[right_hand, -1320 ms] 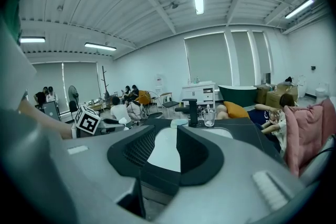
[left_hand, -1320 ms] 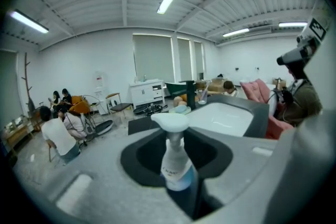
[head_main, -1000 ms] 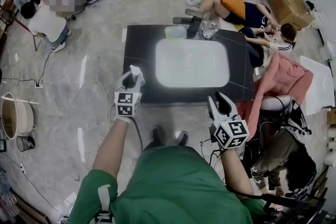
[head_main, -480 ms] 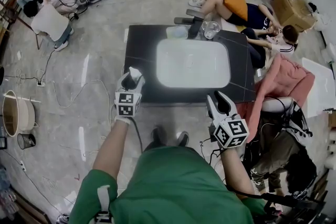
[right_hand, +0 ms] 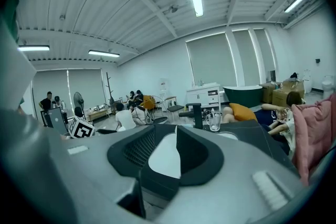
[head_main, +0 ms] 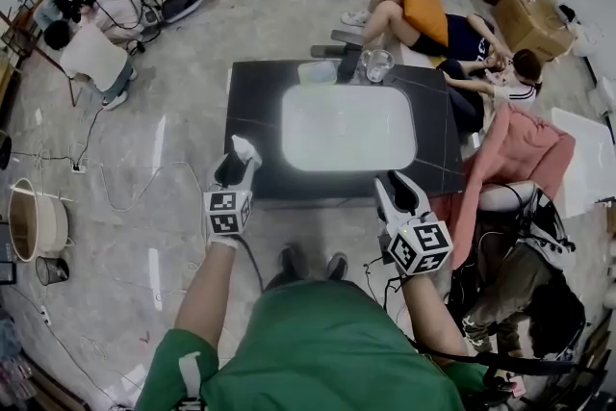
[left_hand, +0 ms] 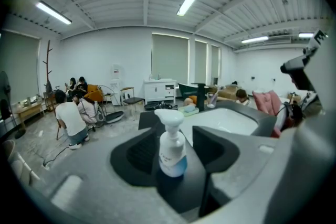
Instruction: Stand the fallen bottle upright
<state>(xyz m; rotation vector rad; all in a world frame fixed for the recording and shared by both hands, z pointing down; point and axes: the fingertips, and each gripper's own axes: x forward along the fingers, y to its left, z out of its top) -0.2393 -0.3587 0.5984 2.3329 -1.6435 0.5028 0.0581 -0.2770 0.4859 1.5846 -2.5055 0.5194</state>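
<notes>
A small white pump bottle [left_hand: 171, 147] with a blue base stands upright at the near left corner of the dark counter [head_main: 252, 101]. In the head view only its white top [head_main: 244, 148] shows. My left gripper [head_main: 234, 168] is around the bottle and its jaws are opening; there is a gap on each side and the pads do not touch it. My right gripper [head_main: 399, 192] hovers at the counter's near right edge. Its jaws [right_hand: 166, 134] are a little apart with nothing between them.
A white basin [head_main: 348, 127] fills the middle of the counter. At the counter's far edge are a black tap [head_main: 347, 63], a glass [head_main: 377, 64] and a pale dish [head_main: 318, 72]. People sit on the floor at the right and far left. A pink-draped seat [head_main: 525, 149] is at the right.
The left gripper's jaws have spread away from the bottle, and the gripper has drawn back slightly toward me. The bottle stays upright. The right gripper has kept still.
</notes>
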